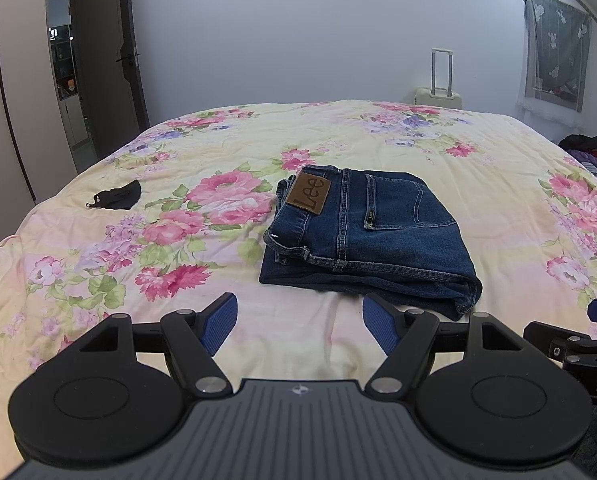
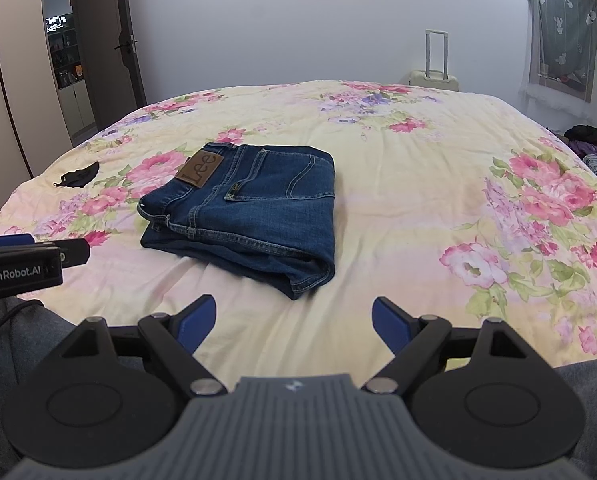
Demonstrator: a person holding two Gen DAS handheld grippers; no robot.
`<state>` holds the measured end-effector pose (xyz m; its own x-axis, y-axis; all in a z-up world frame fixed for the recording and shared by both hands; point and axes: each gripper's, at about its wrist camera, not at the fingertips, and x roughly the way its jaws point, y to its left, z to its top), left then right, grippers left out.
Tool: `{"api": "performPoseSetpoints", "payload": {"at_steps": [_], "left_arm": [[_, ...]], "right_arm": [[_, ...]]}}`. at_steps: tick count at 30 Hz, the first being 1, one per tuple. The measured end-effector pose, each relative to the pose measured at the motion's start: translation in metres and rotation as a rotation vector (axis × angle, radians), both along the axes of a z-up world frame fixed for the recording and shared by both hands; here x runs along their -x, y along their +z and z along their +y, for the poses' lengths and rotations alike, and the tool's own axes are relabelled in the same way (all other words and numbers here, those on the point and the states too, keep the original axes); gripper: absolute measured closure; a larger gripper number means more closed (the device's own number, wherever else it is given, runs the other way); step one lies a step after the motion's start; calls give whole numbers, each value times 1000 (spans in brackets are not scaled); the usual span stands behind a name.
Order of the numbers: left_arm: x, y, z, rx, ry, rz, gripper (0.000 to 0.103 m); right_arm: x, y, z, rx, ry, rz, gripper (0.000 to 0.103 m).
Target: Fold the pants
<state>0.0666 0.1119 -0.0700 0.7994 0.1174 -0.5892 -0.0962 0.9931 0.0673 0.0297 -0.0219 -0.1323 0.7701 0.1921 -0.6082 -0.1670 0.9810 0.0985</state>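
Dark blue jeans [image 1: 370, 236] lie folded into a compact stack on the floral bedspread [image 1: 218, 168], brown leather label and back pocket facing up. They also show in the right wrist view [image 2: 250, 216], left of centre. My left gripper [image 1: 298, 320] is open and empty, just short of the stack's near edge. My right gripper [image 2: 294, 320] is open and empty, a little short of the stack's near right corner. The left gripper's body [image 2: 18, 264] shows at the right wrist view's left edge.
A small black cloth item [image 1: 118, 196] lies on the bedspread's left side. A cream suitcase [image 1: 438, 96] stands beyond the bed's far edge. A pile of clothes [image 1: 594, 160] sits at the right. A wardrobe and an open door are at the left.
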Motion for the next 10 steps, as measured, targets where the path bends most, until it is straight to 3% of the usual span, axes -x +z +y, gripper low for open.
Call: {"api": "performPoseSetpoints", "payload": {"at_steps": [10], "left_arm": [[3,-2,-3,2,-11,-14,19]], "right_arm": [[0,0,0,1,-1,1,21]]}}
